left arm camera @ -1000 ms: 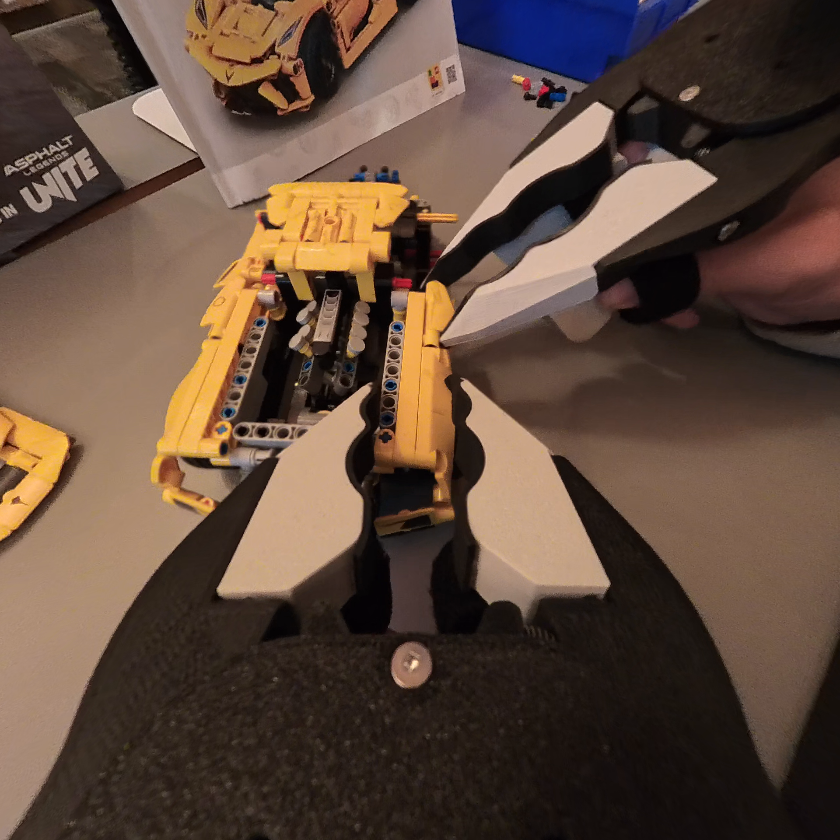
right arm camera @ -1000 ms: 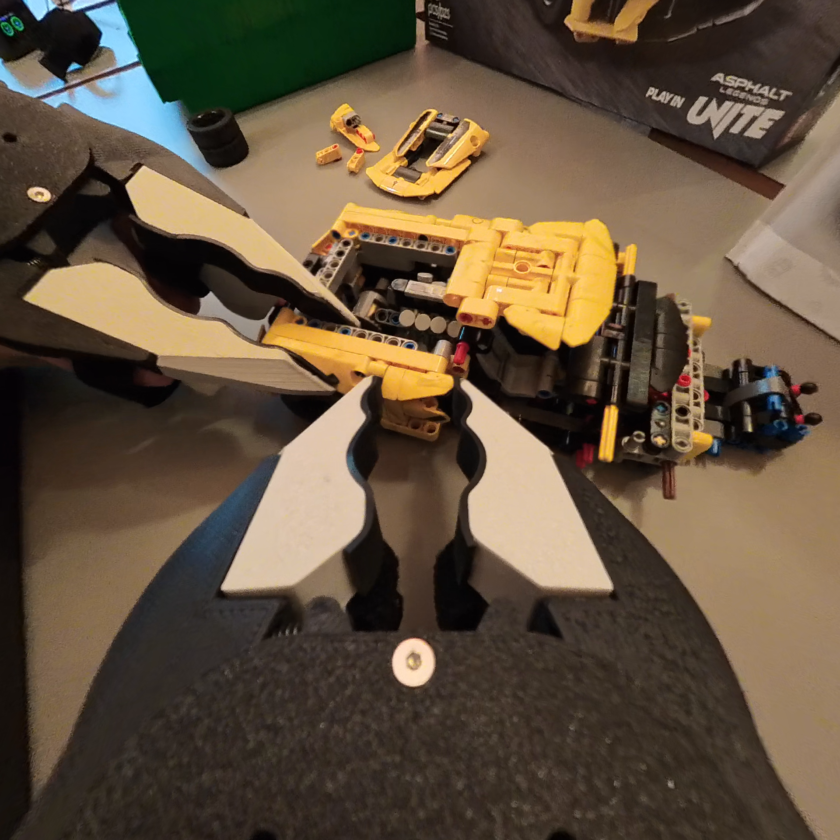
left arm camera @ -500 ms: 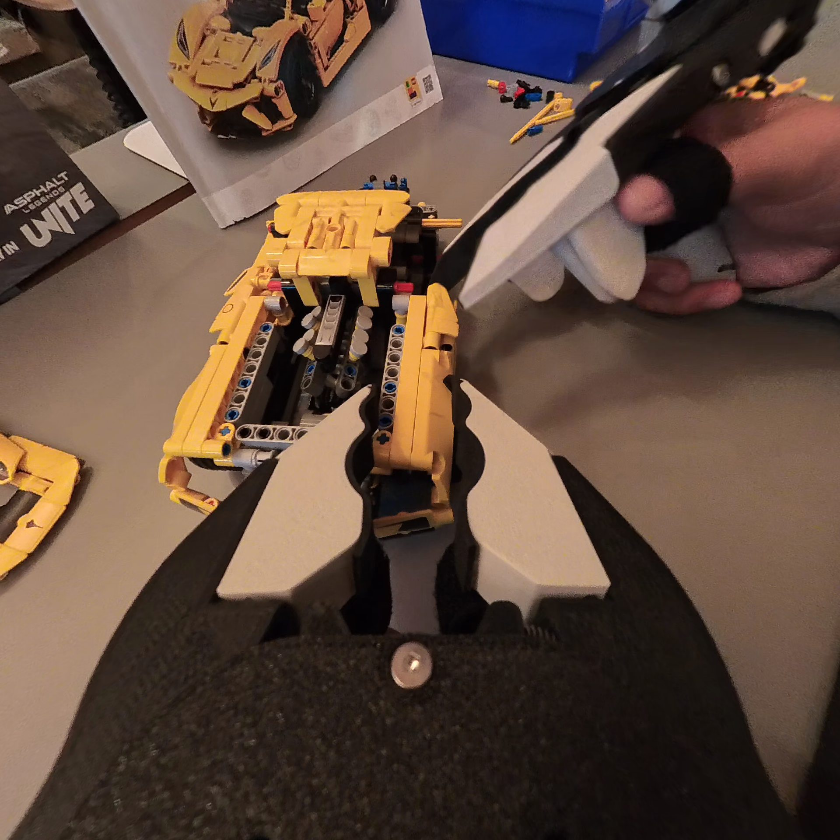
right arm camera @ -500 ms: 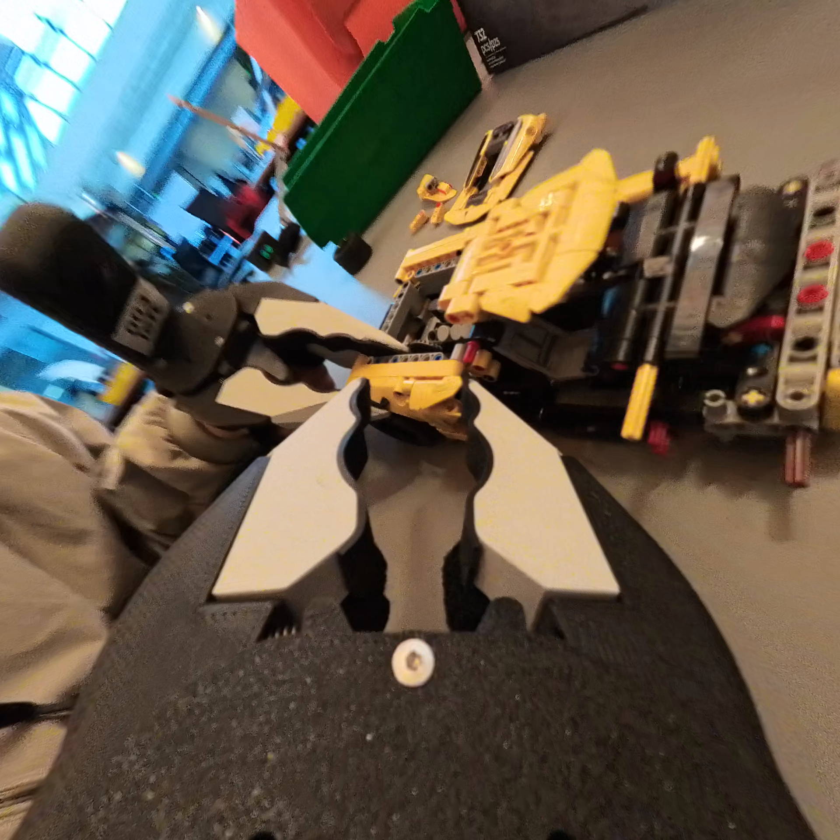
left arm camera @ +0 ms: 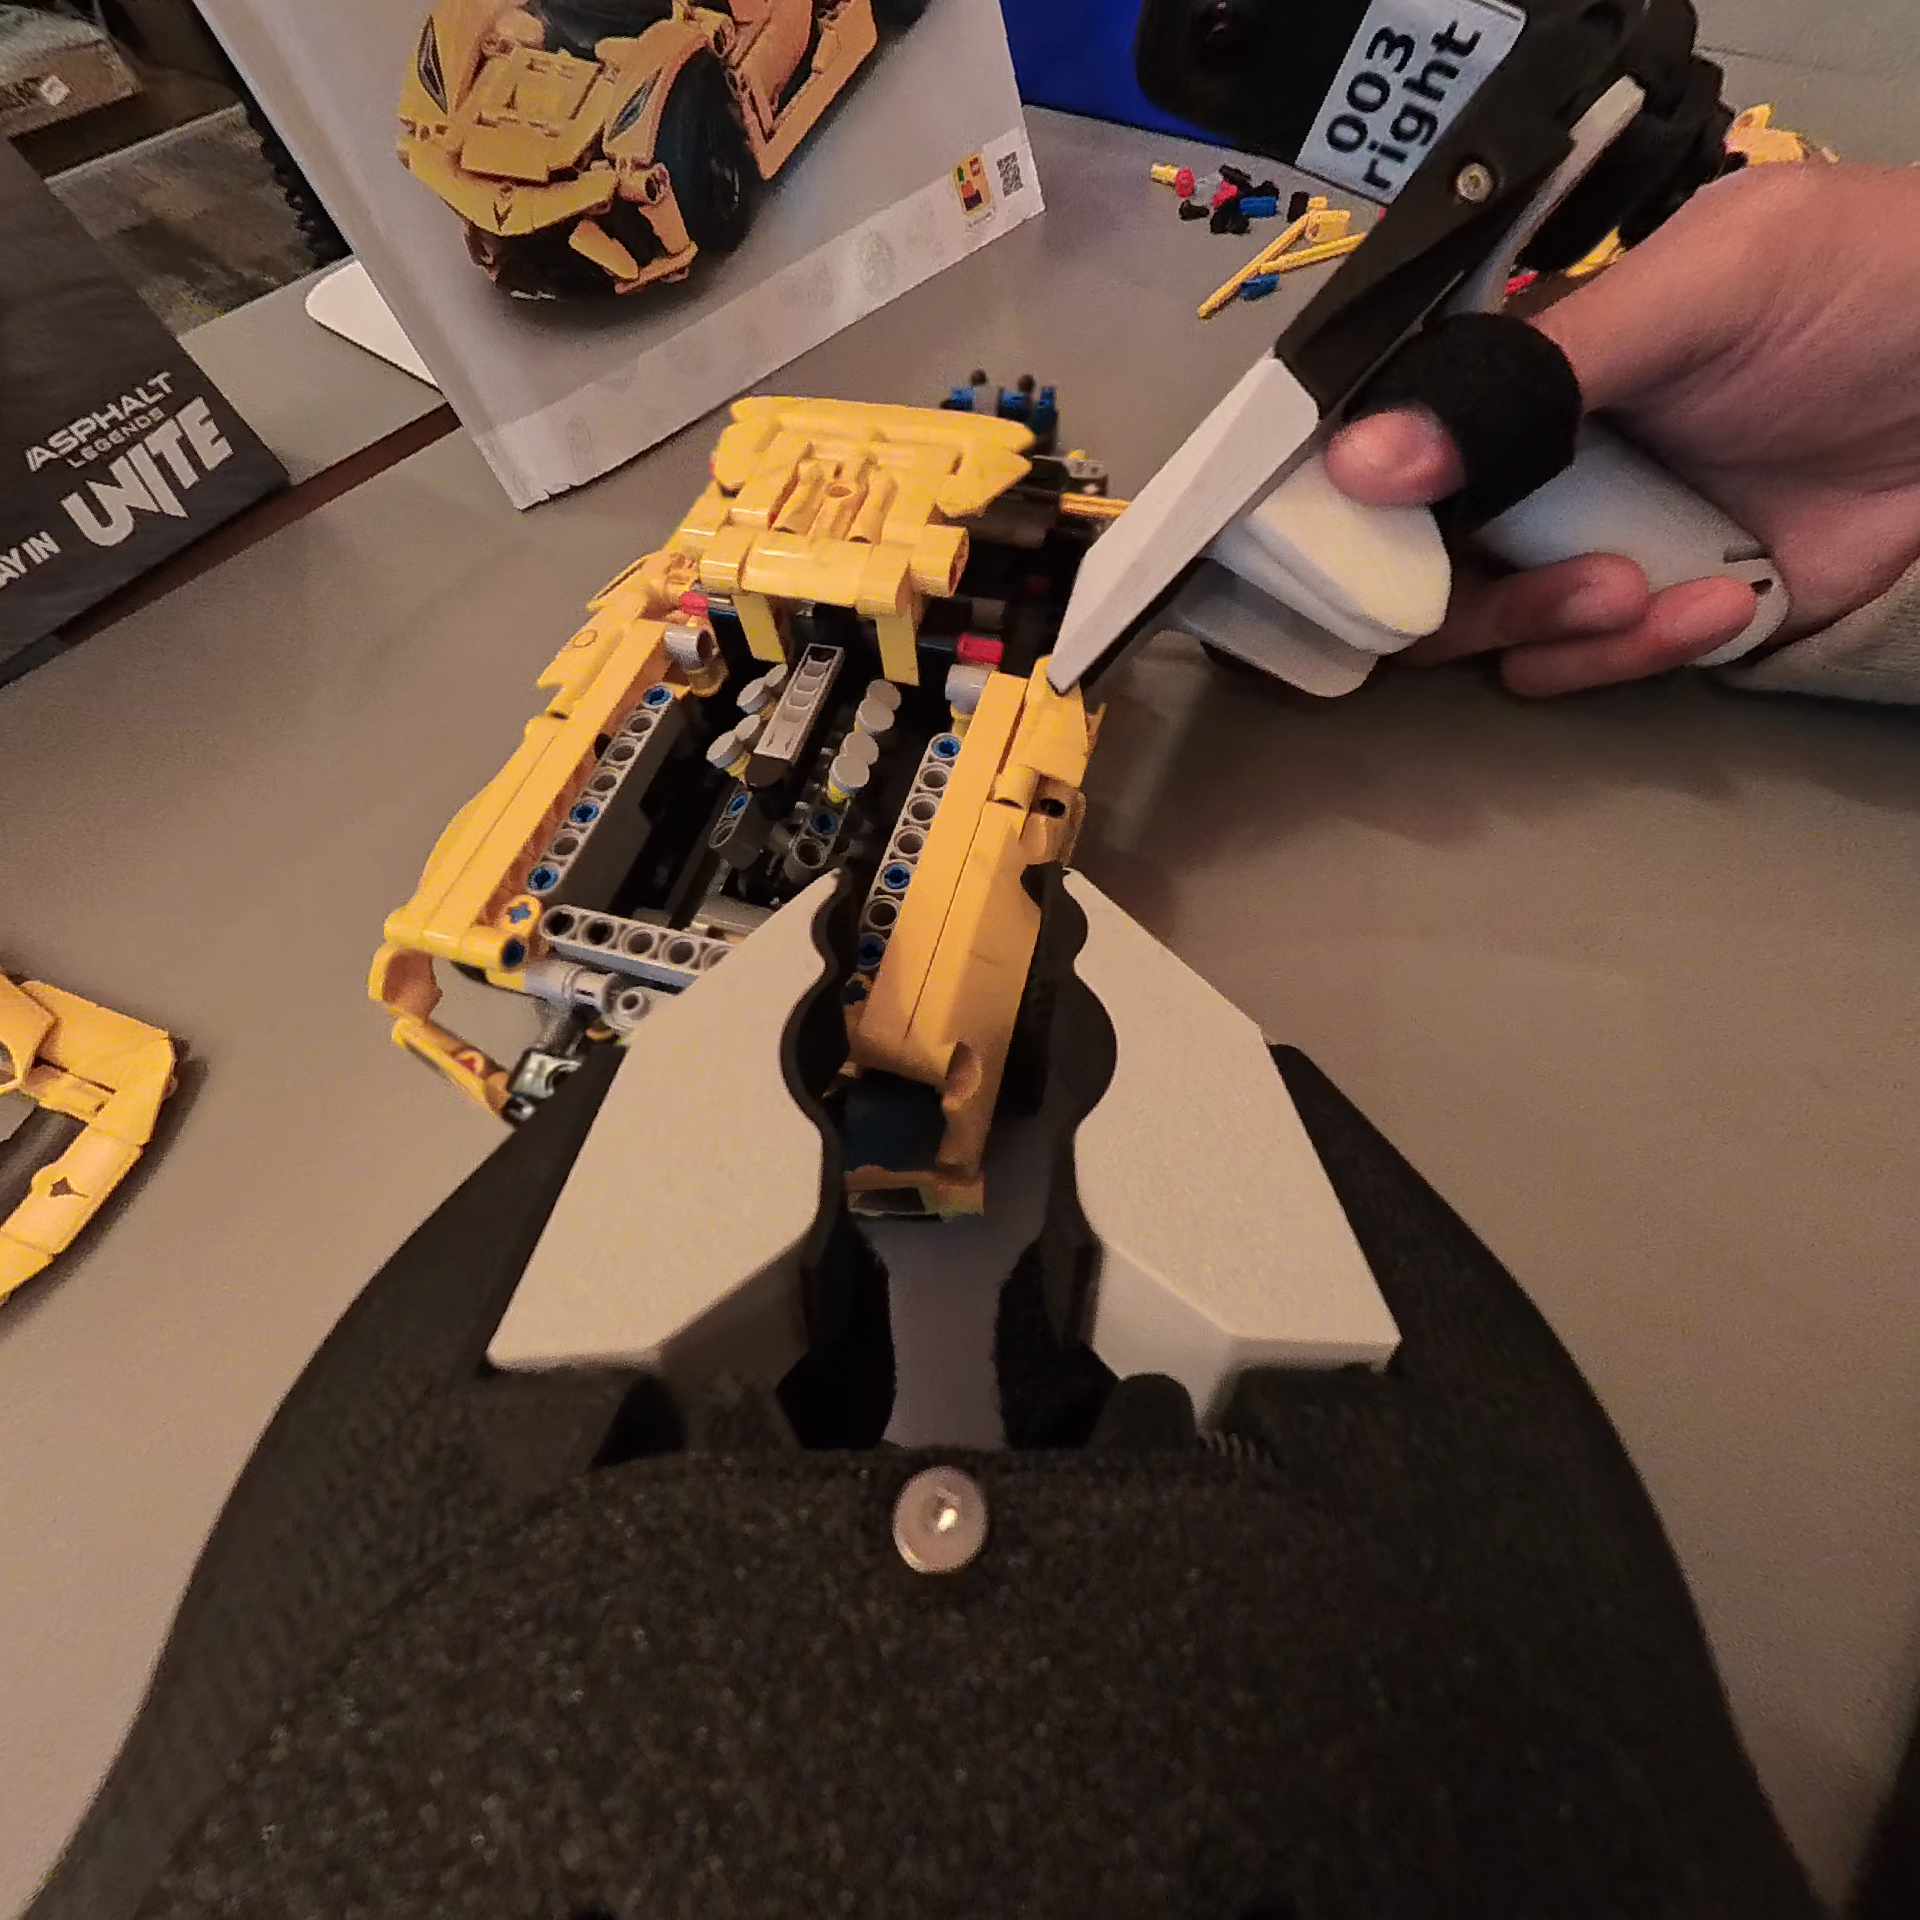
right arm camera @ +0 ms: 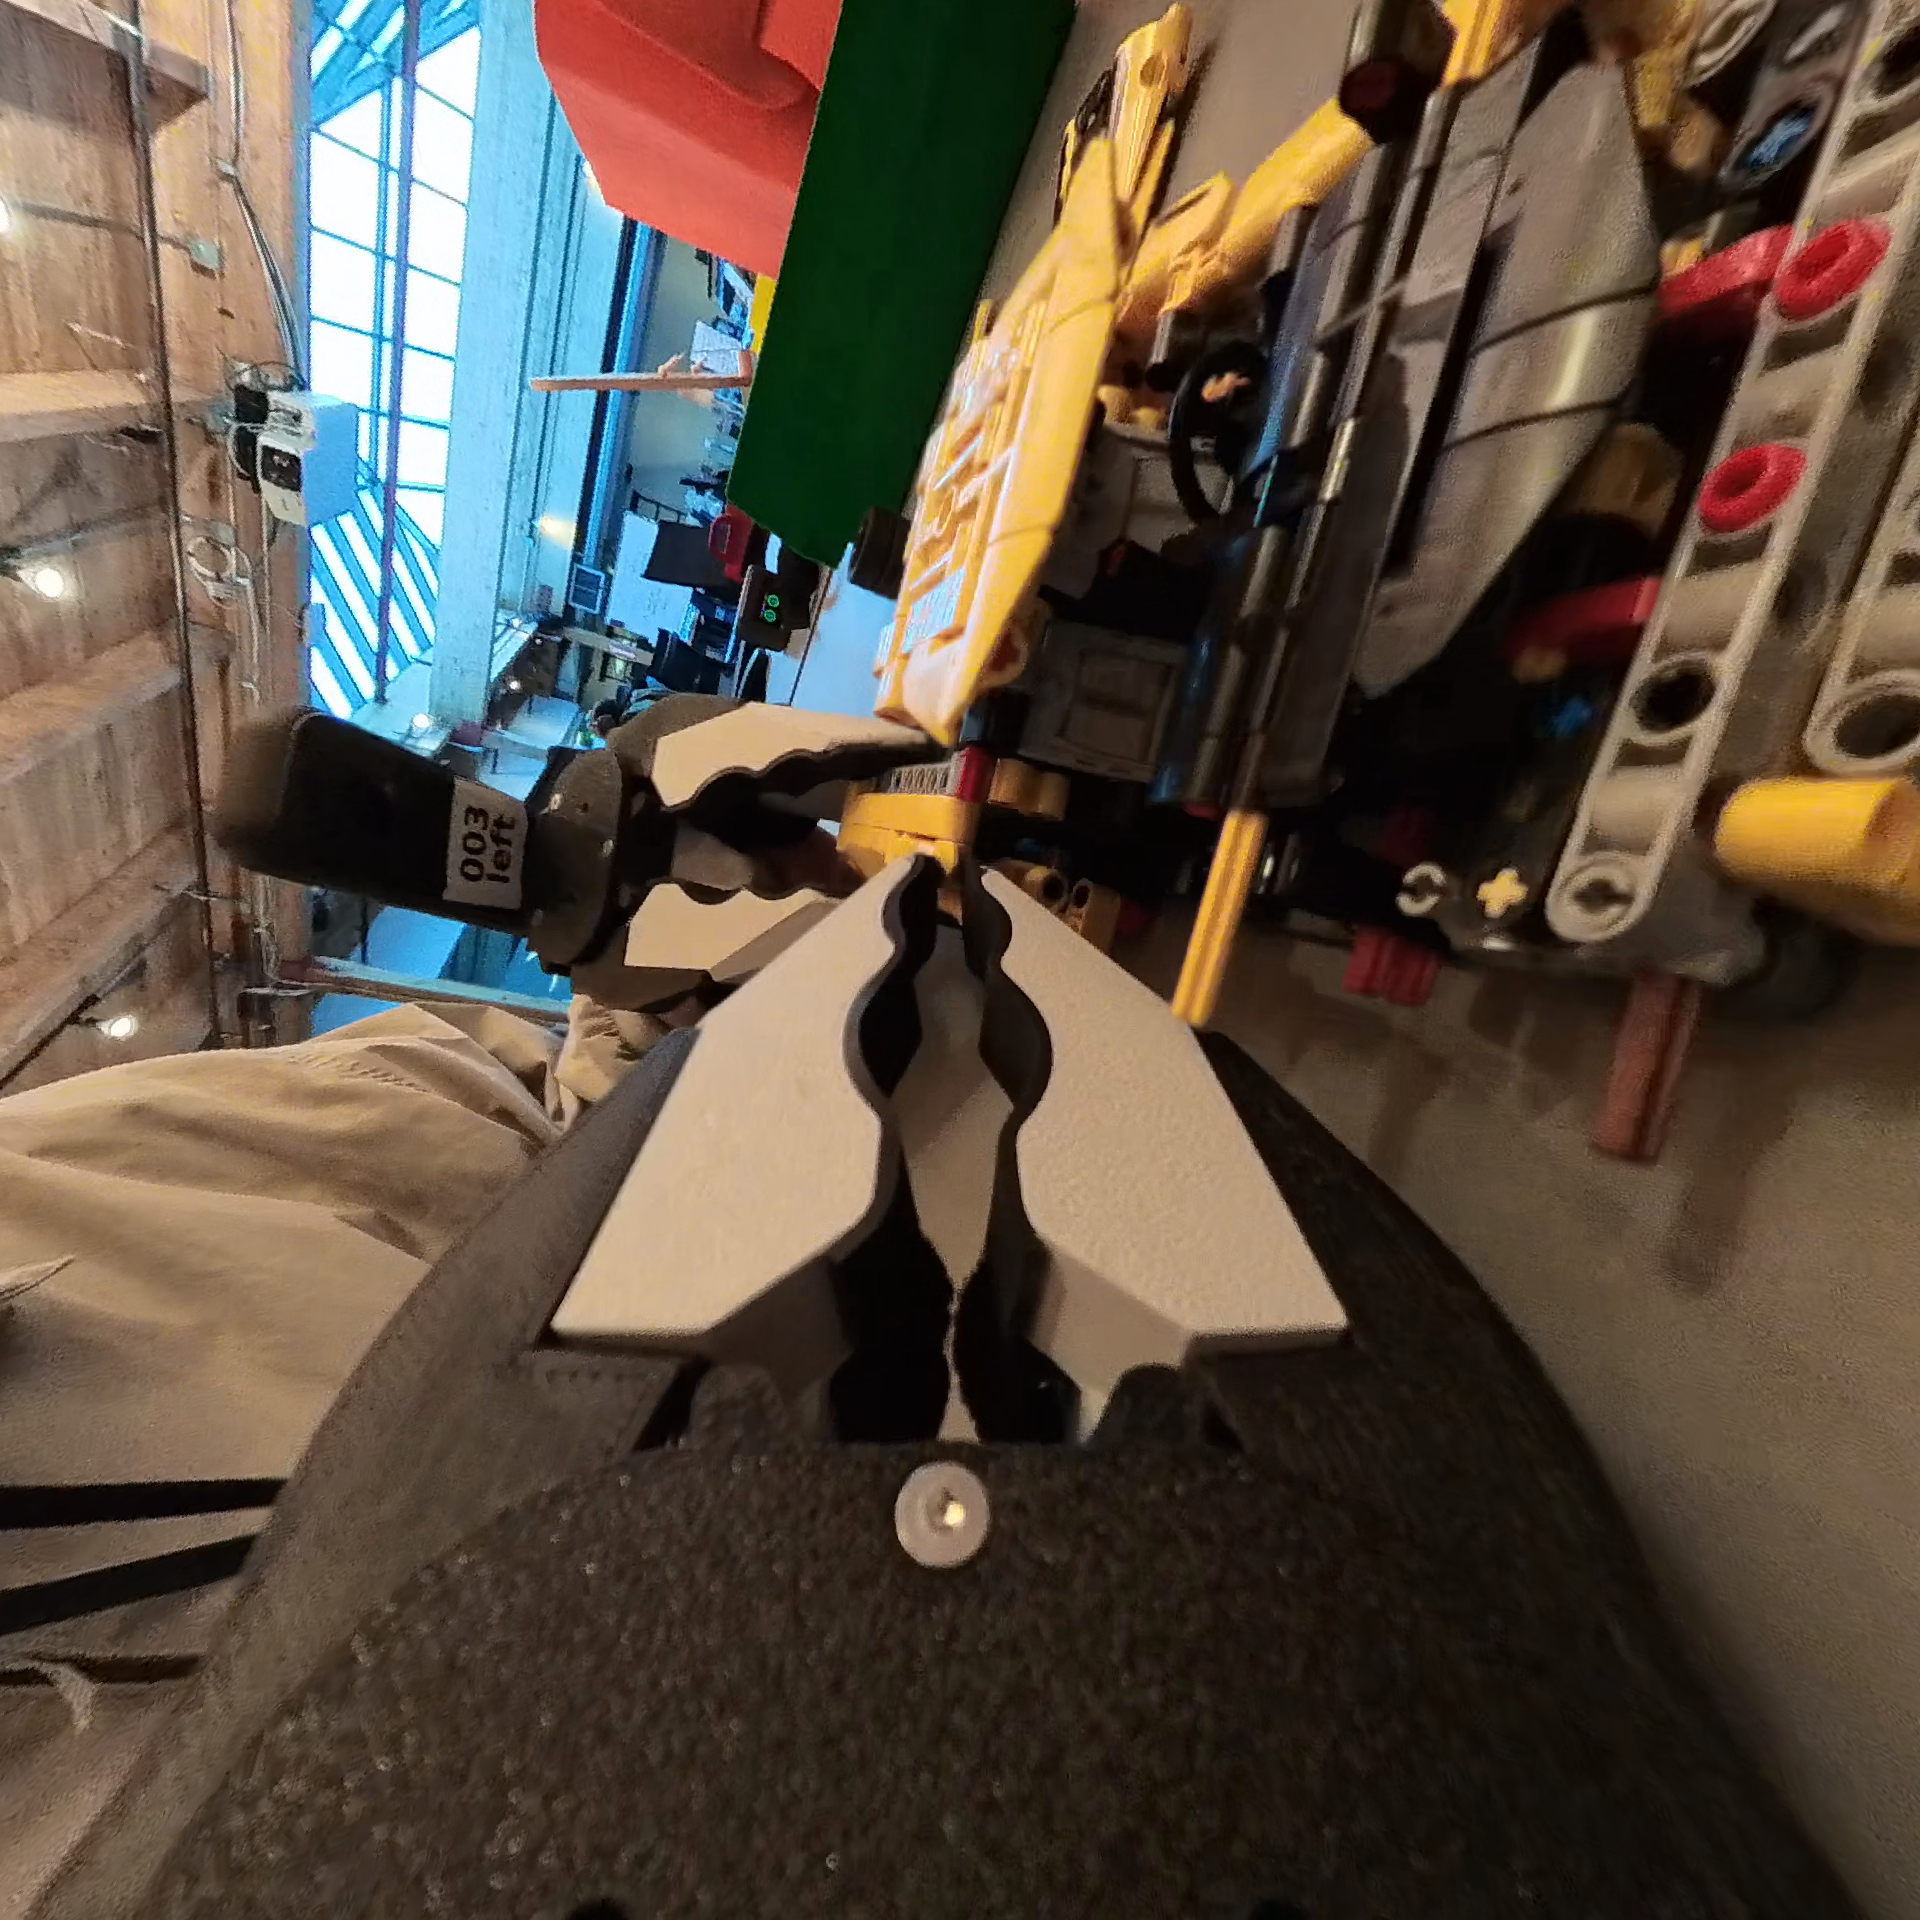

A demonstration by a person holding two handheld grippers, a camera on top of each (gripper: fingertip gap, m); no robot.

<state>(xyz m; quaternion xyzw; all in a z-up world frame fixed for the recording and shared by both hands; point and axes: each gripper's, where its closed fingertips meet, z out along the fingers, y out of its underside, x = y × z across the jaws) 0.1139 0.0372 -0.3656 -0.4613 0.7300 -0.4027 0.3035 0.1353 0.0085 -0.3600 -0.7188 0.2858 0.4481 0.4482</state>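
A partly built yellow and black brick car (left arm camera: 831, 665) lies on the grey table (left arm camera: 1507, 1039). My left gripper (left arm camera: 951, 894) is shut on the near end of the car's right yellow side panel (left arm camera: 966, 935). My right gripper (right arm camera: 948, 883) is rolled onto its side, its fingers almost together, pinching the far end of the same panel (right arm camera: 914, 821). In the left wrist view its tip (left arm camera: 1070, 675) touches that panel's top edge, held by a hand (left arm camera: 1714, 416). The left gripper also shows in the right wrist view (right arm camera: 790, 821). The car's black and grey frame (right arm camera: 1507, 416) fills the upper right there.
A picture sheet of the car (left arm camera: 675, 208) stands behind it, with a dark box (left arm camera: 104, 468) to the left. A yellow sub-assembly (left arm camera: 62, 1122) lies at the left edge. Small loose pieces (left arm camera: 1247, 208) lie at the back right. A green bin (right arm camera: 894, 260) and a red one (right arm camera: 686, 114) stand beyond. About 5 centimetres separates my left fingertips from my right.
The right gripper has rolled onto its side and narrowed its fingers from a wide gap onto the far end of the side panel. The left gripper has kept its hold.
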